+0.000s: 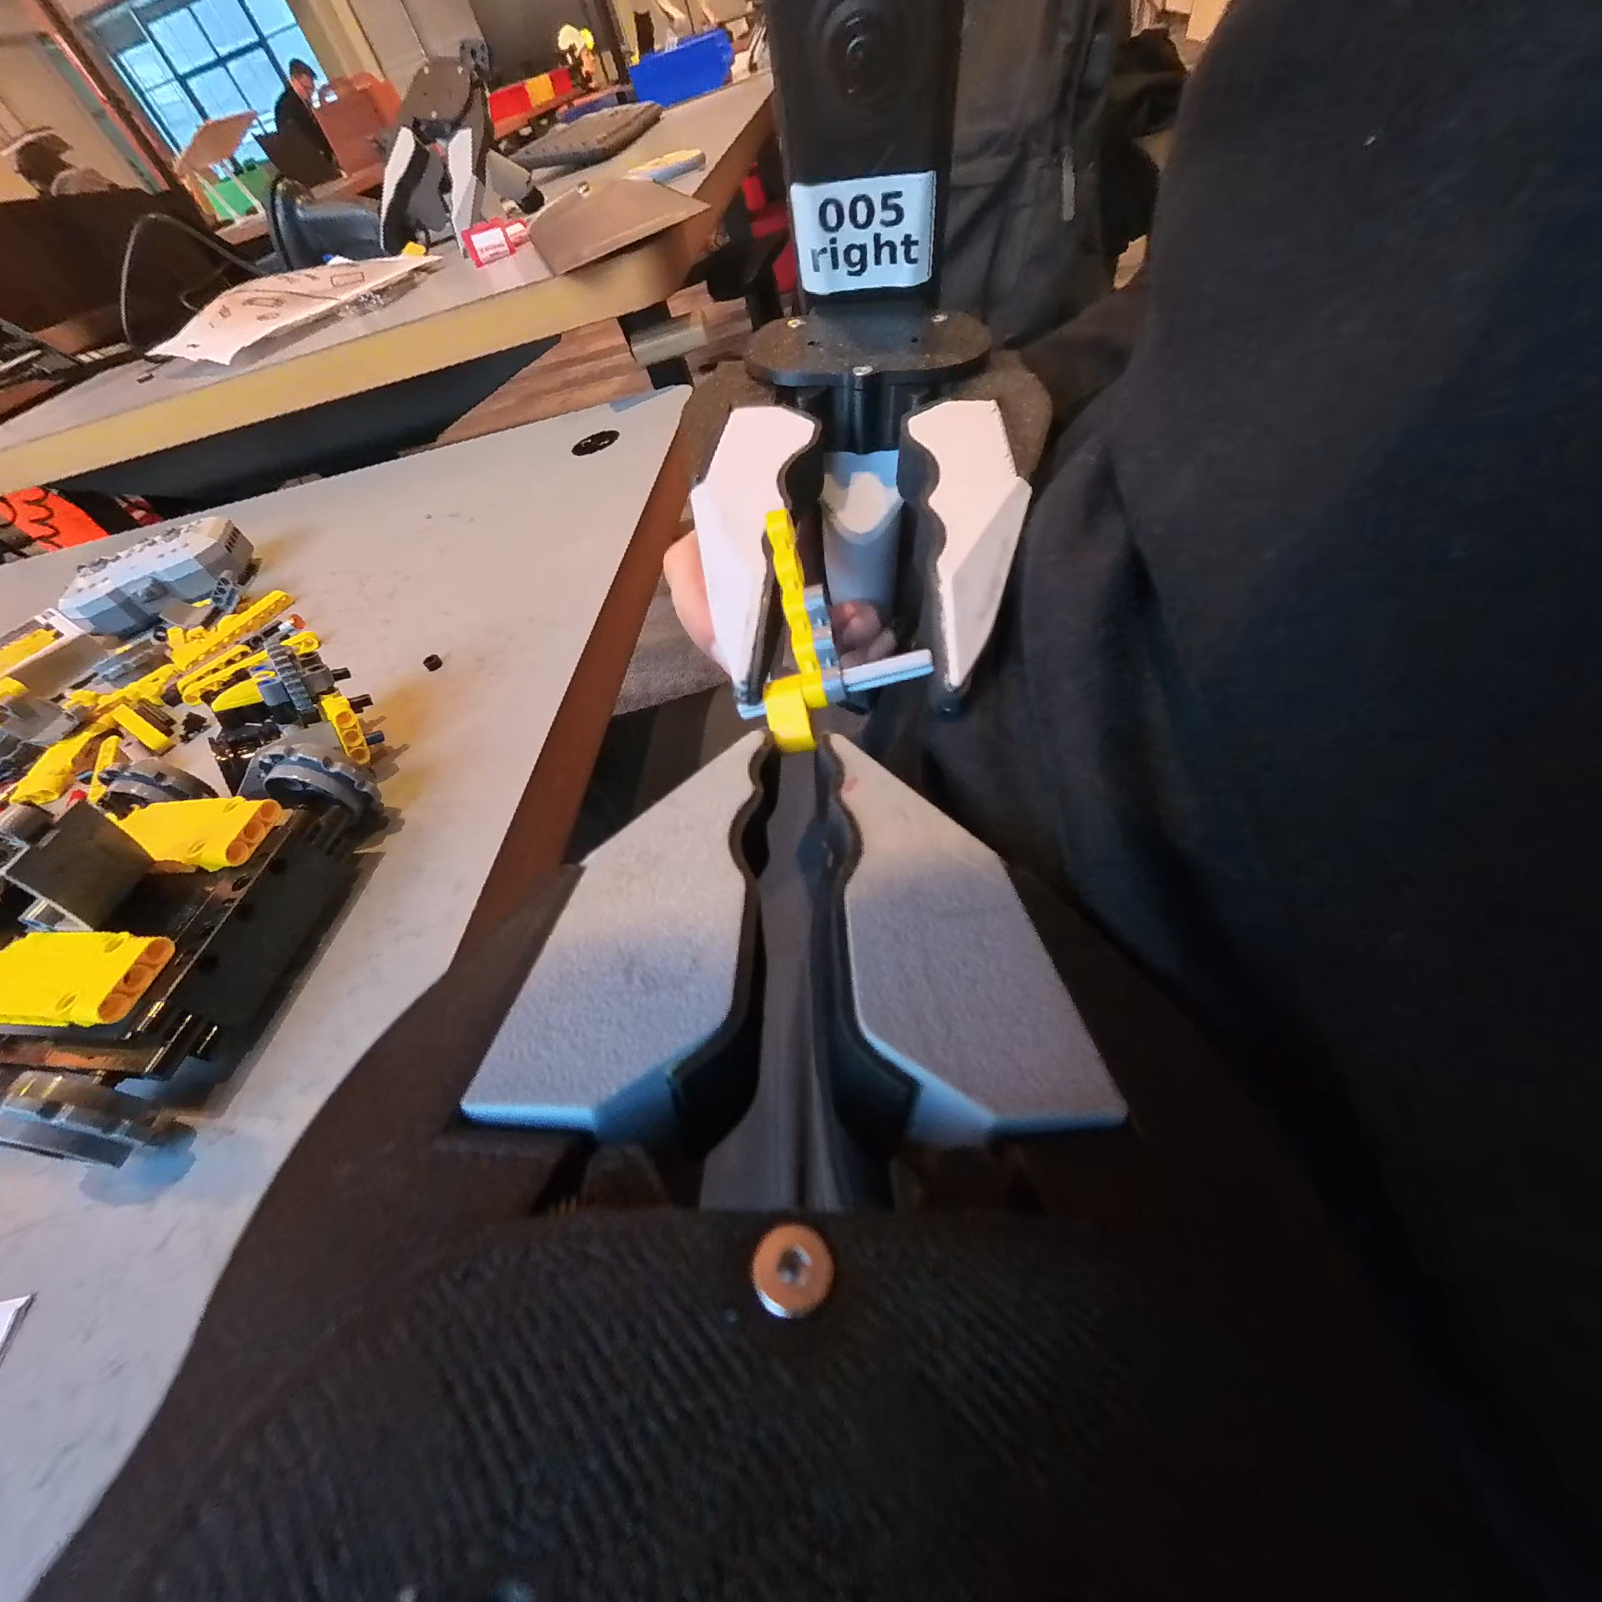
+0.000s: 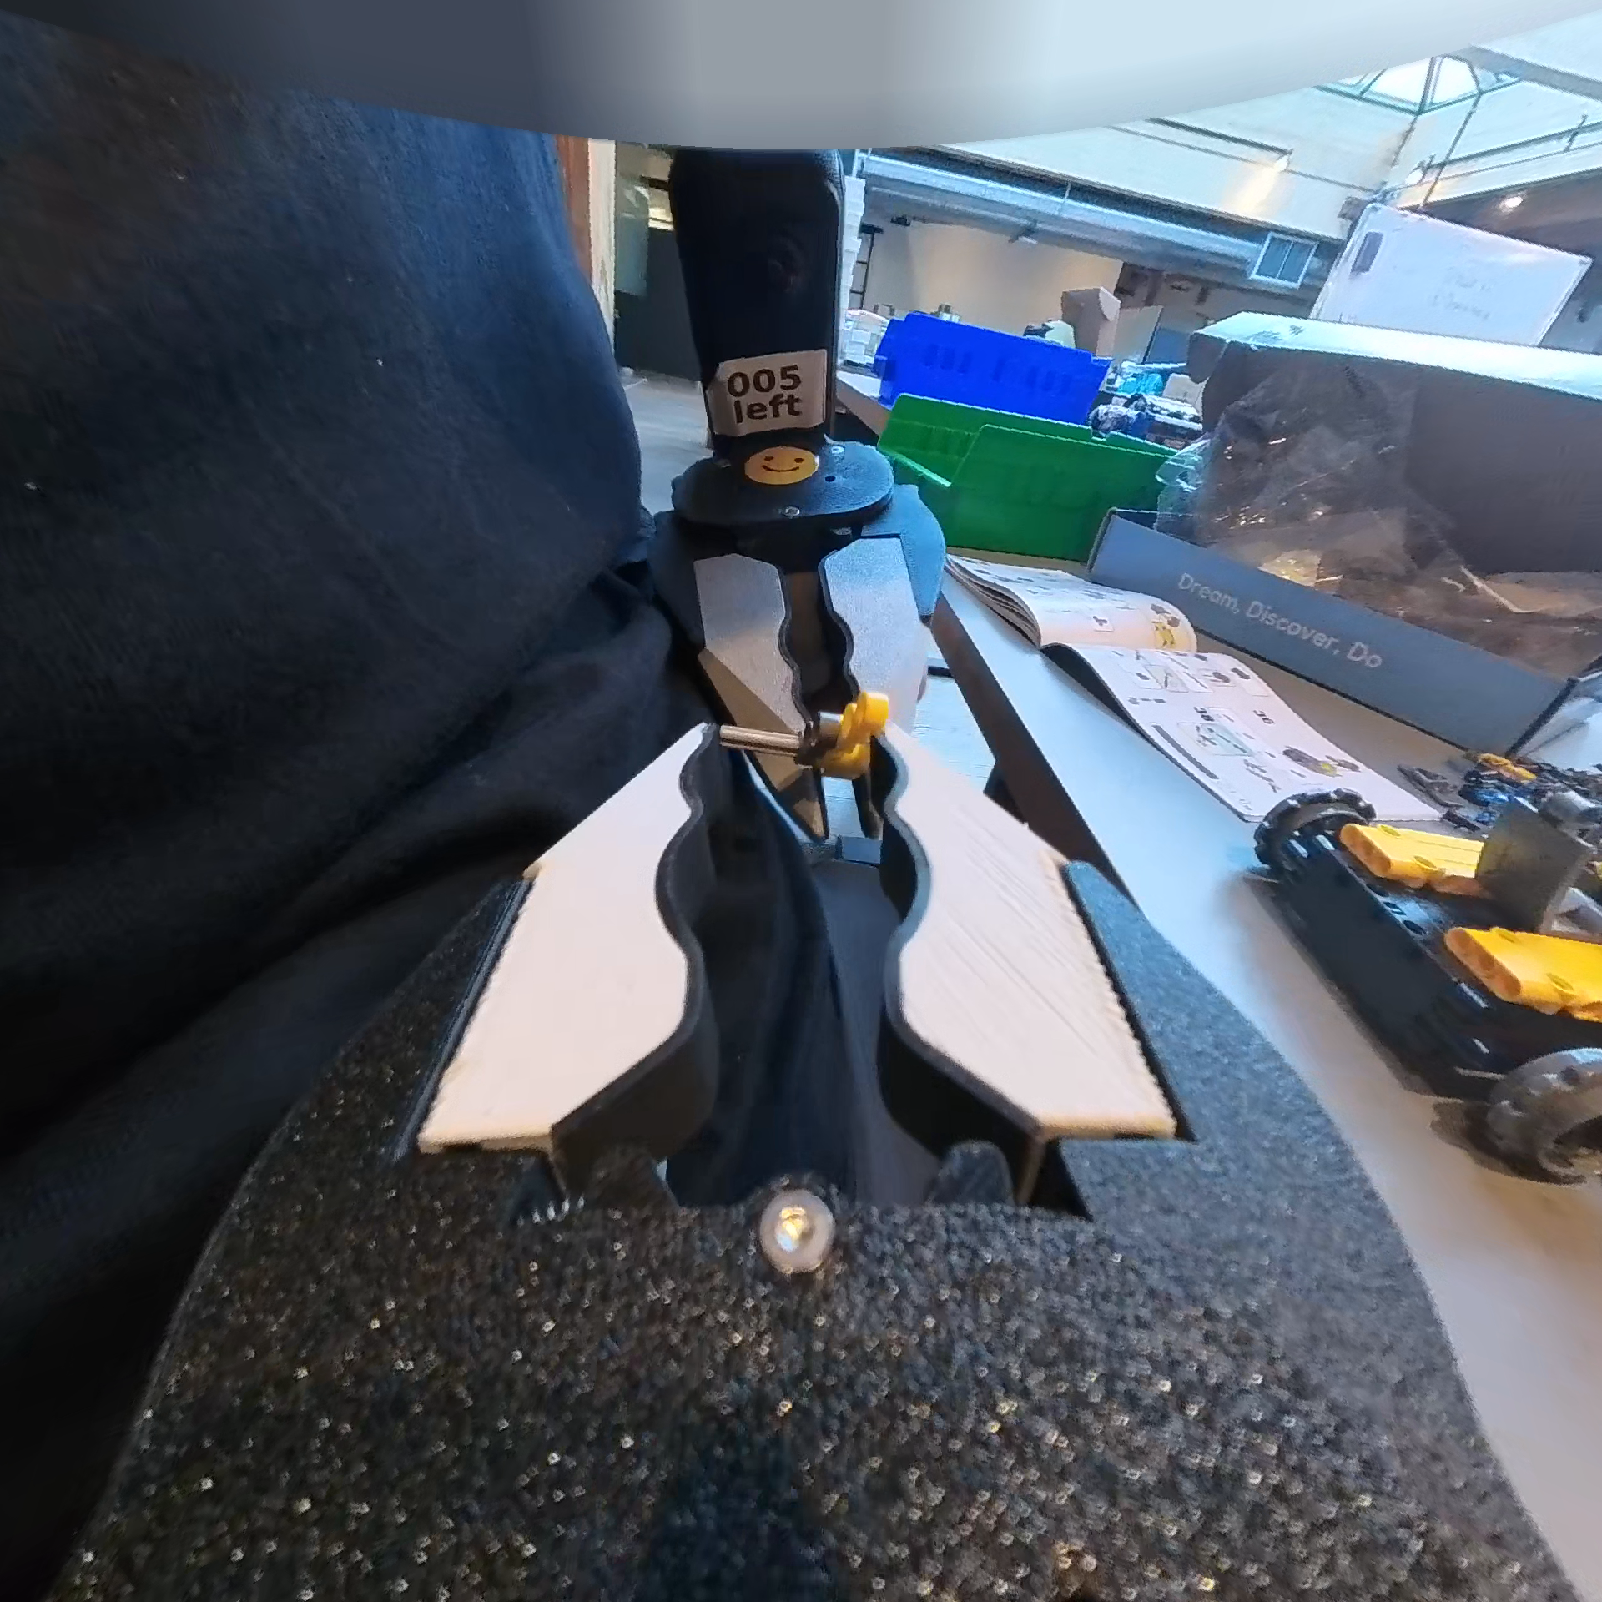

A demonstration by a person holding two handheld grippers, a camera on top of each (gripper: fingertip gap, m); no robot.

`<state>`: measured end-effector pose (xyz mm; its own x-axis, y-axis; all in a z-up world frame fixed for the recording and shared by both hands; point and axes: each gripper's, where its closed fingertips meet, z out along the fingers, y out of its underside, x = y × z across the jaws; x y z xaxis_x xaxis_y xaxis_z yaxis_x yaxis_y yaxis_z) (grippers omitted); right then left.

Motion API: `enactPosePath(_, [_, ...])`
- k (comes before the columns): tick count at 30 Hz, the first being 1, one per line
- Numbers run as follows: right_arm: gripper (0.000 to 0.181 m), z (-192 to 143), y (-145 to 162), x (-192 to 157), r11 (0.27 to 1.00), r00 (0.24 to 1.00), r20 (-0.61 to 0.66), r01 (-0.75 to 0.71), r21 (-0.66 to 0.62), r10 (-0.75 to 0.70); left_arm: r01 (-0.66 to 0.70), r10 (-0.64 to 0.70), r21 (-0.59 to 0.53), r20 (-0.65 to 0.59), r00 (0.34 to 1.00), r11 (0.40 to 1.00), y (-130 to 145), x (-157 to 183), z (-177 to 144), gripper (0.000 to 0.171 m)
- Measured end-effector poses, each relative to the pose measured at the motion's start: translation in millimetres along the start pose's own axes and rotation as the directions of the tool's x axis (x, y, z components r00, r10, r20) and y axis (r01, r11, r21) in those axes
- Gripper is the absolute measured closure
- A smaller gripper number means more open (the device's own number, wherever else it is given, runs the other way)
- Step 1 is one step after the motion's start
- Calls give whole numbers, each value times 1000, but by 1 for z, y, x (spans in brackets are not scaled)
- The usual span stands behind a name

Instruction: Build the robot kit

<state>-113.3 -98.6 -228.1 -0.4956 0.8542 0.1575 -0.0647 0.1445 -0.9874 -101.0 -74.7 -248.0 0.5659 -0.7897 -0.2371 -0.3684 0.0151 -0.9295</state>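
My left gripper [image 1: 793, 747] is shut on the lower end of a small yellow toy-brick beam [image 1: 789, 607] with a grey axle [image 1: 884, 672] sticking out sideways. It holds the piece in the air beside the table edge, in front of a person's dark clothing [image 1: 1344, 693]. My right gripper [image 1: 845, 693] faces it, tip to tip, and is open; the beam rests against one of its fingers and the axle spans the gap. In the right wrist view, my right gripper [image 2: 797, 745] stands open around the yellow beam [image 2: 854, 724] and axle [image 2: 754, 739], held by the left gripper [image 2: 828, 754].
A grey table [image 1: 433, 607] carries a pile of yellow and grey bricks [image 1: 173, 676], a black wheeled chassis [image 2: 1404, 919], an open instruction booklet [image 2: 1214, 719] and a grey box [image 2: 1300, 633]. Green [image 2: 1023, 485] and blue bins [image 2: 980, 364] stand behind. A second table [image 1: 433, 303] lies farther off. Less than 4 cm separates the two grippers' tips.
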Motion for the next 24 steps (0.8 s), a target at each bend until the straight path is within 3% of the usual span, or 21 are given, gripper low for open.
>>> enactPosePath(8, [148,2,5,-1,998,999,9,-38,-43,39,94,-96,-72,-26,995,993,8,3,6,166])
enactPosePath(17, [151,4,4,9,996,996,-11,-85,-17,85,-13,19,-93,66,998,996,12,-10,3,168])
enactPosePath(24, [154,3,7,7,999,1000,-19,-15,-44,14,34,-32,-82,29,999,996,13,-5,5,168])
